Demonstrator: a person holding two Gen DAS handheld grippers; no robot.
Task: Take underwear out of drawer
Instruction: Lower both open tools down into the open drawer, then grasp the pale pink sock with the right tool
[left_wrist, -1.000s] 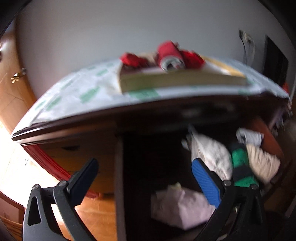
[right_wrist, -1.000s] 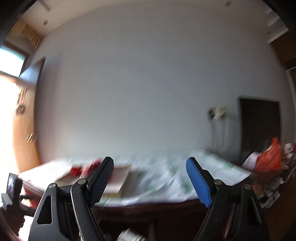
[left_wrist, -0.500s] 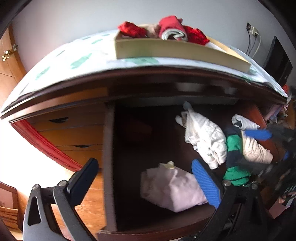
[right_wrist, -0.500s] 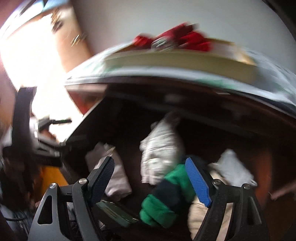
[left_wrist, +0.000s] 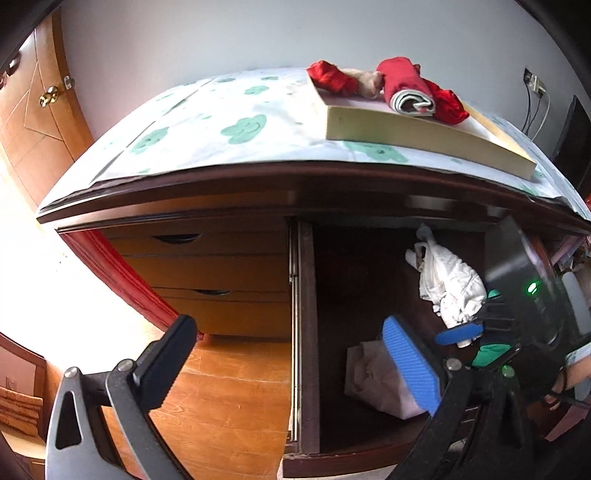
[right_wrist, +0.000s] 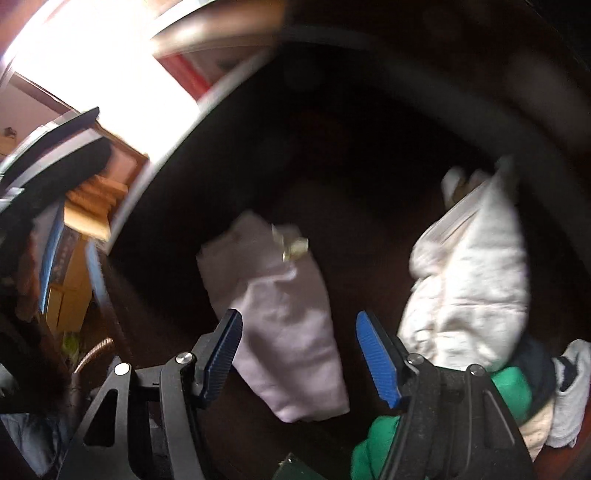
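Note:
The dark wooden drawer (left_wrist: 306, 332) stands pulled out. Inside it lie a pale lilac folded garment (right_wrist: 280, 314), a crumpled white garment (right_wrist: 469, 288) and a green-and-dark garment (right_wrist: 509, 384). My right gripper (right_wrist: 301, 347) points down into the drawer just above the lilac garment. Its jaws are closing, the cloth shows between them, and the pads do not press on it. In the left wrist view its blue finger (left_wrist: 458, 334) hangs beside the white garment (left_wrist: 450, 284). My left gripper (left_wrist: 291, 354) is open and empty over the drawer's left wall, near the lilac garment (left_wrist: 373, 380).
A cloud-print cover (left_wrist: 240, 122) lies on the desk top. On it rests a thick pale slab (left_wrist: 424, 129) carrying red garments (left_wrist: 402, 85). Closed drawers (left_wrist: 207, 258) sit left of the open one, above a wooden floor (left_wrist: 229, 387). A wooden door (left_wrist: 37, 103) stands far left.
My right gripper swung down from facing the wall into the drawer, over the lilac garment, and its jaws narrowed. My left gripper drifted left, bringing the closed drawers into view.

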